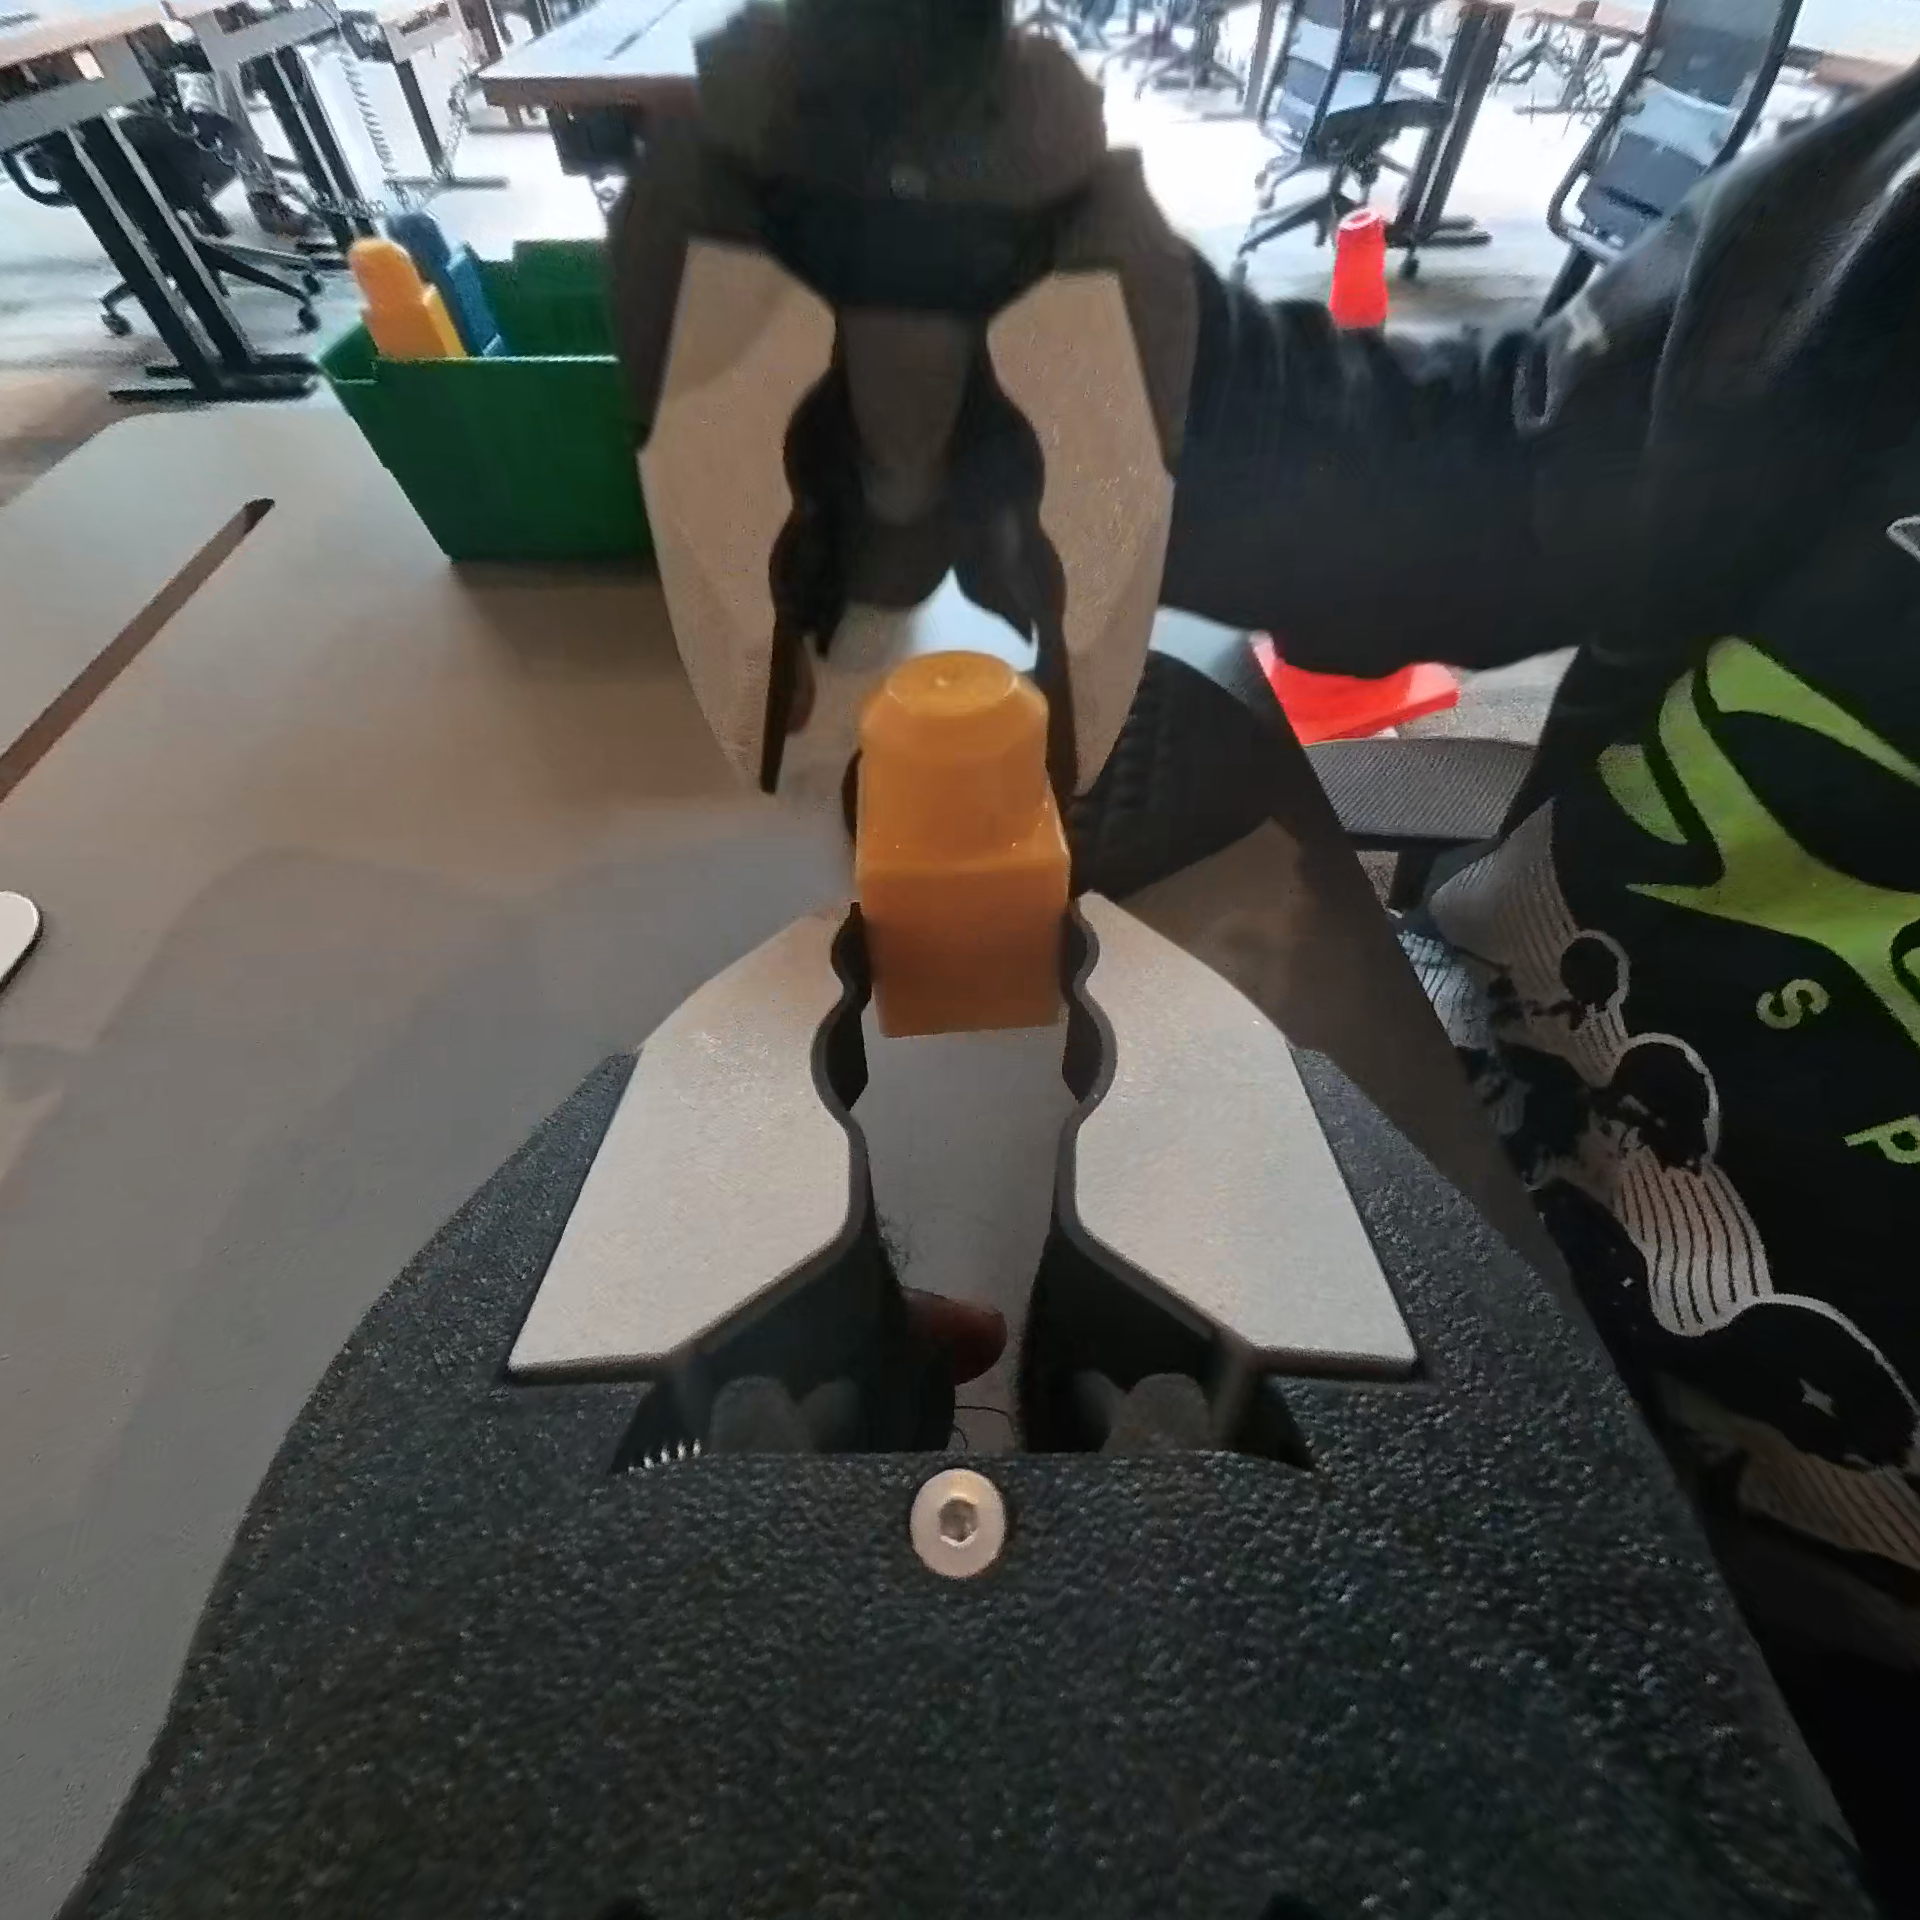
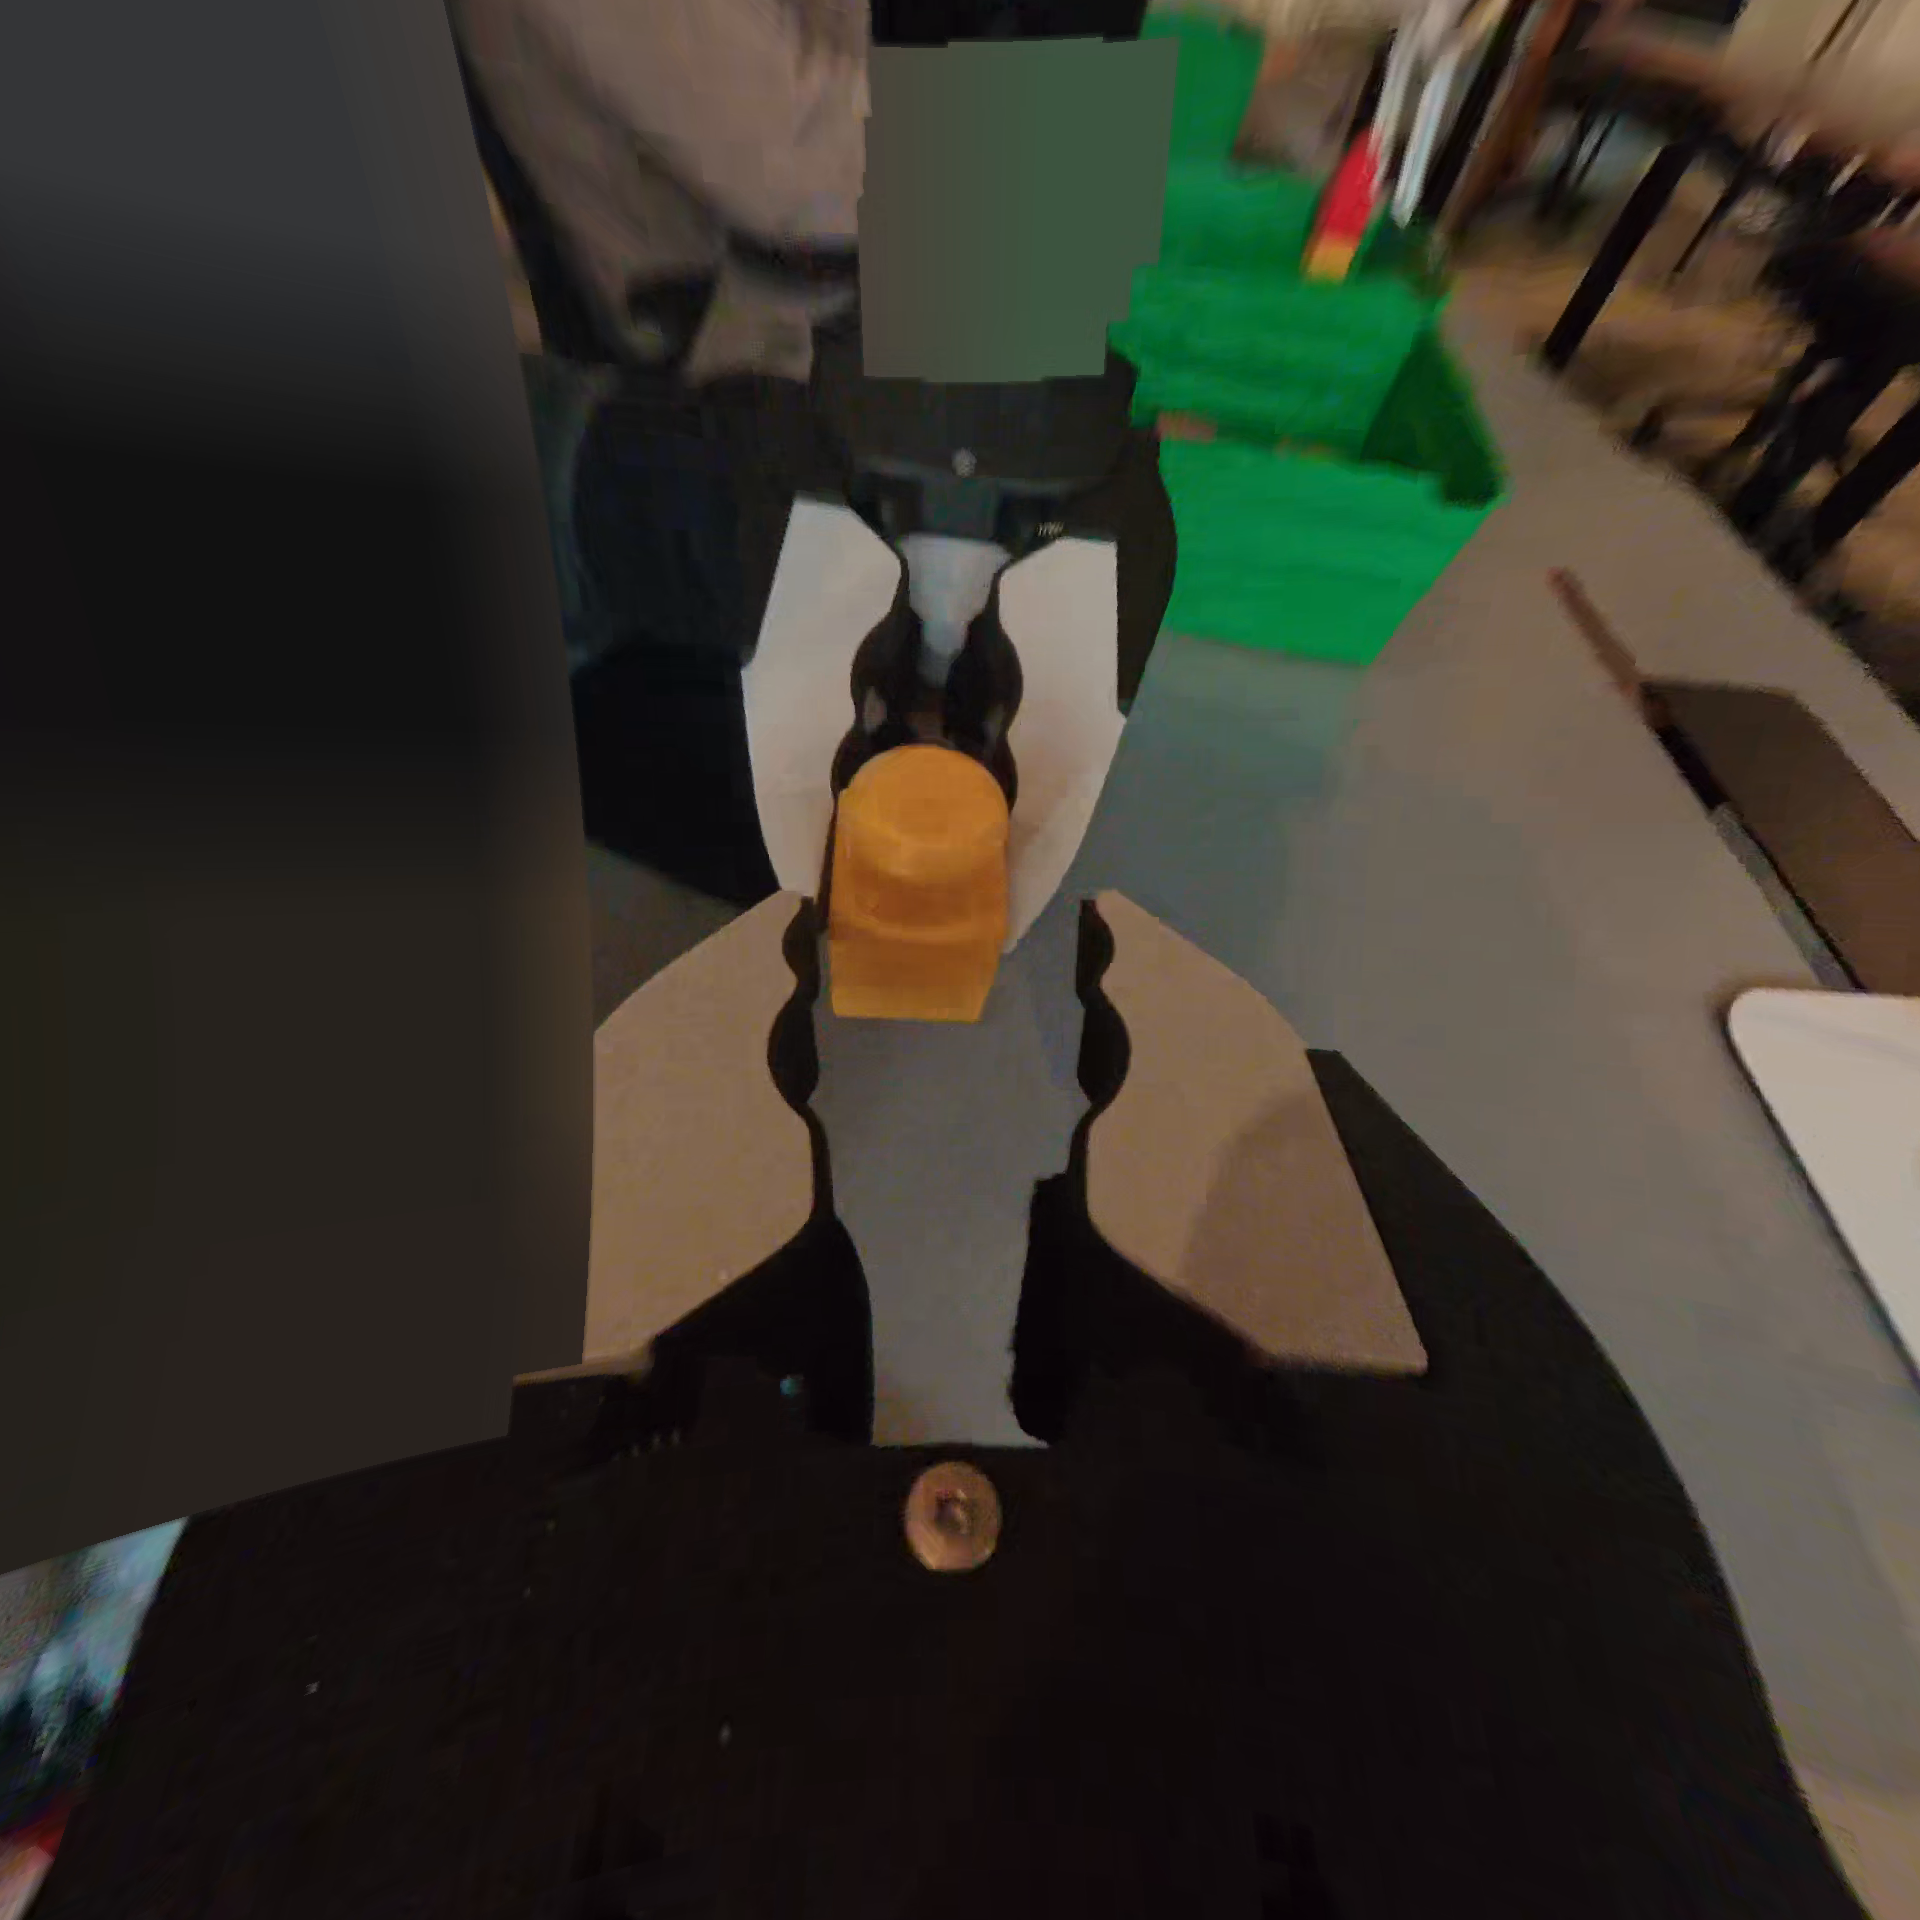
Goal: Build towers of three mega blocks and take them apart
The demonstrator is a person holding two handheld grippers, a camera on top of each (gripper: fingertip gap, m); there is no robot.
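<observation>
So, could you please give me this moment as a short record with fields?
held item: orange block, upright, stud up
left claw: shut on the block's base
right claw: open, facing the left one, block at its tips
surface: grey table
background: green bin holding orange and blue blocks
tower: none assembled in view

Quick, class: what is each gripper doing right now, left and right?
Left gripper: shut on the orange block.
Right gripper: open, its fingers apart beside the block, not clamping it.
</observation>
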